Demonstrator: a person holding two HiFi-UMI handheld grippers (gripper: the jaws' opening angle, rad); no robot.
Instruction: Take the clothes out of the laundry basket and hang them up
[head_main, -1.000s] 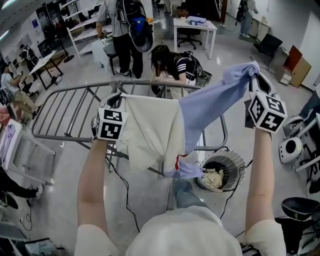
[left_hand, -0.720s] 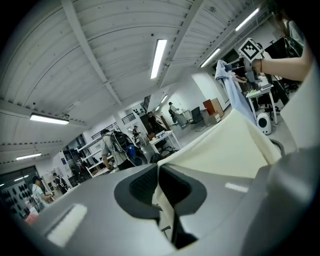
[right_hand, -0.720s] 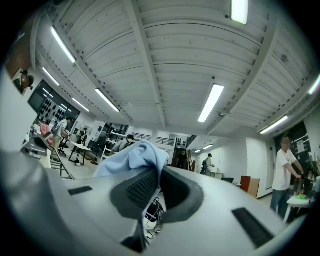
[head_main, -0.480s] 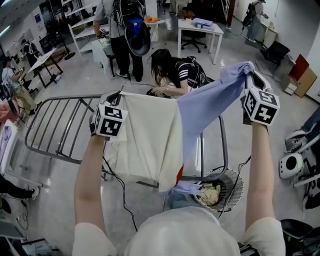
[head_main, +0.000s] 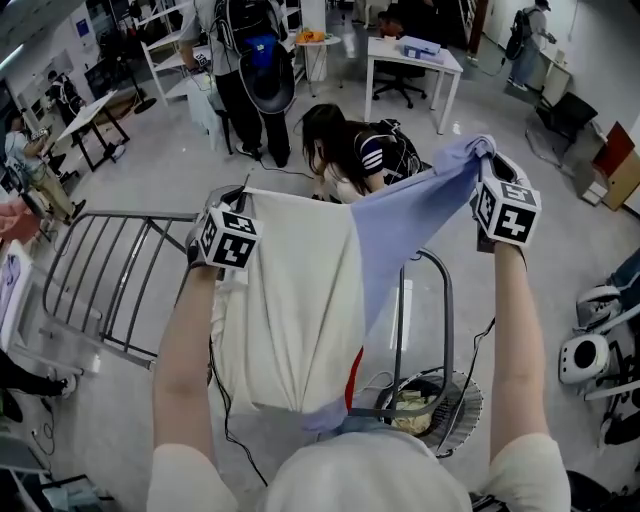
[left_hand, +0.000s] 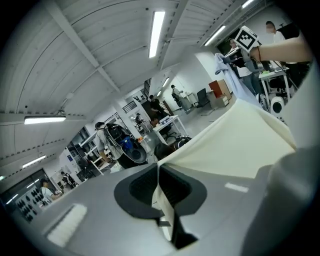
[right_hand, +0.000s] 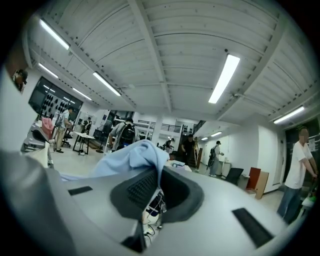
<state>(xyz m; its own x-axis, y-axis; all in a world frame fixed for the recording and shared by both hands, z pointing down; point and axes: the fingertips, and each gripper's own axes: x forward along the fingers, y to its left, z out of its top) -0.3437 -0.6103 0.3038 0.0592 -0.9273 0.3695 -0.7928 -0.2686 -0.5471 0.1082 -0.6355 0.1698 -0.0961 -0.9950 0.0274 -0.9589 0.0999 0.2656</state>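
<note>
Stretching between both grippers, the cream-and-blue garment (head_main: 300, 300) hangs spread over the drying rack (head_main: 100, 270), its top edge running left to right. The left gripper (head_main: 238, 200) is clamped on the cream corner and the right gripper (head_main: 486, 158) on the blue corner, held higher. Most of the rack's rails lie left of the cloth, nearer the left gripper.

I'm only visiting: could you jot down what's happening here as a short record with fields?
Garment: cream and pale blue cloth garment, stretched between both grippers
Left gripper: shut on the cream edge
Right gripper: shut on the blue edge
Rack: grey metal drying rack, beneath the garment in the head view
Basket: round white wire laundry basket on the floor, pale clothes inside
</note>
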